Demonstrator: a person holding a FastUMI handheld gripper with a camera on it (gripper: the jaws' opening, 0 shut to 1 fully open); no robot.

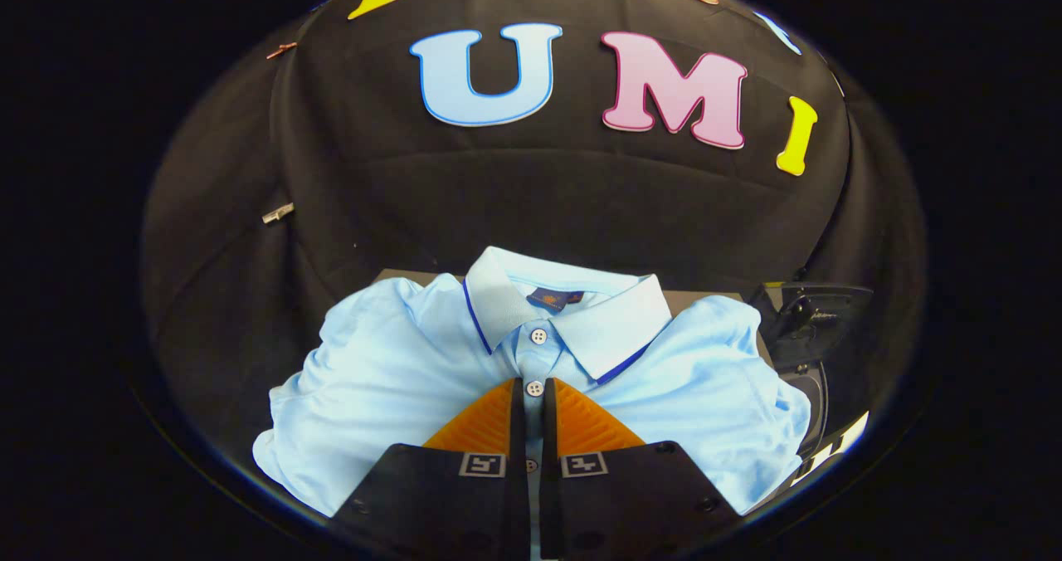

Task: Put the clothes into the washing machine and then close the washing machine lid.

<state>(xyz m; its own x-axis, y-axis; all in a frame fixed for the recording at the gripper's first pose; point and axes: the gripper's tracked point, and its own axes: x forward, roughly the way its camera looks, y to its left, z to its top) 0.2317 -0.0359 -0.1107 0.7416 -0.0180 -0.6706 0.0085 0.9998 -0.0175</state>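
Note:
A light blue polo shirt (390, 370) lies folded on a dark surface, collar (618, 329) toward the booth's wall and buttons up. My gripper (533, 391) hangs over the shirt's front, its fingertips at the button placket just below the collar. The fingers (485, 424) stand almost together, with only a thin slit through which the placket and a button show. The cloth under them looks flat and not bunched. To the right of the shirt sits a dark machine (809, 316) with a raised black part and a rounded rim below it; most of it is hidden.
The black cloth wall (539, 204) rises close behind the shirt. A strip of the brownish surface (709, 297) shows behind the collar. A white-marked dark edge (834, 449) runs by the shirt's right sleeve.

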